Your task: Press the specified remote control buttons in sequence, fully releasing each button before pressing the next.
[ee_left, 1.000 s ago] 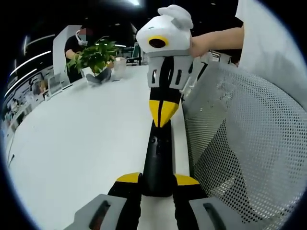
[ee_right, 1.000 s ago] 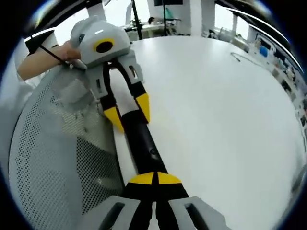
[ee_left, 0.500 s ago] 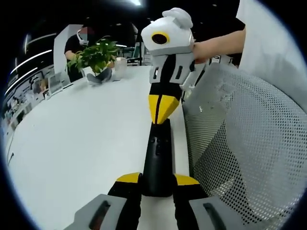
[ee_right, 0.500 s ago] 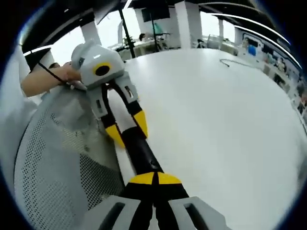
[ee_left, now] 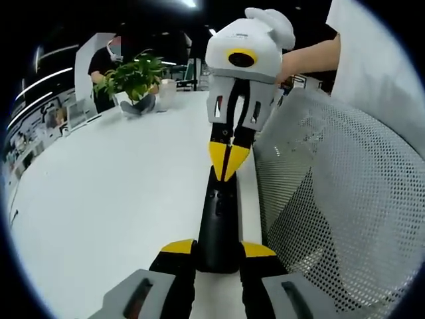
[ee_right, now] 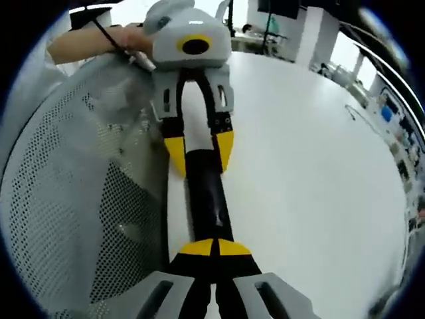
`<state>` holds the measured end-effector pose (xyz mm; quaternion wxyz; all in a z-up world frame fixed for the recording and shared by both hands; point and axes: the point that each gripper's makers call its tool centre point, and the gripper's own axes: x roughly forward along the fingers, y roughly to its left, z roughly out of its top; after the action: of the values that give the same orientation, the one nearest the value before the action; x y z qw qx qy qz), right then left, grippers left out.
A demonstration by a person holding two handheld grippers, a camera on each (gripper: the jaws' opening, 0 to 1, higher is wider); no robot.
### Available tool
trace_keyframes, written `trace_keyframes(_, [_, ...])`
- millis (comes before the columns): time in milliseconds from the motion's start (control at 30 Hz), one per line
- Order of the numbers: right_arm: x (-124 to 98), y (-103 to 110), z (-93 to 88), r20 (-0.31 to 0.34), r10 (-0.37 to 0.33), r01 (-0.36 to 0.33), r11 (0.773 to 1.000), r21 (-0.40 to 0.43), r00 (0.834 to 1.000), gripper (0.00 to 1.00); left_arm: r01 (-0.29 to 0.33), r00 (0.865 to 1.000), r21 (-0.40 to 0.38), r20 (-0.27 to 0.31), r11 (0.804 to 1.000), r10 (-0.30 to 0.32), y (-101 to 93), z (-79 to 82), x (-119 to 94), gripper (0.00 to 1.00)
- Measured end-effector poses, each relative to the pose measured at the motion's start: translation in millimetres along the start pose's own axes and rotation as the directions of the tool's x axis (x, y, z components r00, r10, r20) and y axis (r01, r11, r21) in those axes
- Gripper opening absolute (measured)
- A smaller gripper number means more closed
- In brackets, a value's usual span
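A black remote (ee_left: 219, 222) lies lengthwise near the white table's (ee_left: 113, 199) edge. My left gripper (ee_left: 218, 249) is shut on its near end, one yellow jaw on each side. My right gripper (ee_left: 228, 161) comes down from above, shut, with its yellow tips together on the remote's far part. In the right gripper view the shut right gripper (ee_right: 212, 247) sits on the remote (ee_right: 206, 193). Beyond it the left gripper (ee_right: 199, 151) clamps the remote's other end.
A white mesh chair back (ee_left: 339, 199) stands close along the table's edge, also seen as mesh (ee_right: 73, 199). A potted plant (ee_left: 133, 76) and a seated person are at the table's far end. A hand (ee_left: 305, 56) holds the right gripper.
The right gripper has tilted and its shut tips have come slightly lower onto the remote. The right gripper view has swung round. The left gripper and remote have stayed put.
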<state>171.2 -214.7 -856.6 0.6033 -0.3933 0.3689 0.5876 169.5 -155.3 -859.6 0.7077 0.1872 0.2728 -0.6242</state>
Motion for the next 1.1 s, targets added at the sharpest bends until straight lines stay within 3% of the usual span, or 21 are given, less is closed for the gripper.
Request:
trace_keyframes(400, [2.9,-2.7,-0.9,-0.128,0.094,-0.085,0.994,0.072,0.987,0.0,0.002,1.0,0.034,-0.012,0.999,-0.001,-0.9,-0.1,1.4,0.24])
trace_keyframes(667, [1.6,-2.3,-2.8,-0.13,0.13,-0.12,0.989,0.083,0.983,0.0,0.004,1.0,0.027,-0.01,1.0,-0.004,-1.1,0.4,1.0,0.24])
trace_keyframes(767, [0.5,-1.0,-3.1,-0.088,0.113,-0.107,0.992,0.071,0.99,0.0,0.003,1.0,0.026,-0.009,1.0,-0.003,-1.2,0.4,1.3,0.24])
trace_keyframes(800, [0.4,-1.1,-2.0,-0.047,0.095,-0.092,0.995,0.046,0.994,0.0,0.003,1.0,0.025,-0.008,1.0,-0.003,-1.3,0.5,1.2,0.24])
trace_keyframes(867, [-1.1,-0.6,-2.5,0.011,0.069,-0.07,0.995,0.07,0.998,0.0,0.003,1.0,0.025,-0.008,1.0,-0.003,-1.1,0.2,1.4,0.24])
trace_keyframes(967, [-2.8,-1.4,-1.6,0.093,0.026,-0.036,0.993,0.11,0.995,0.0,0.004,1.0,0.024,-0.009,1.0,-0.004,-1.2,0.5,1.2,0.24])
trace_keyframes(1100, [-3.8,-1.8,-0.3,0.162,-0.04,0.025,0.995,0.091,0.986,0.0,0.003,1.0,0.021,-0.007,1.0,-0.003,-1.0,0.1,1.4,0.24])
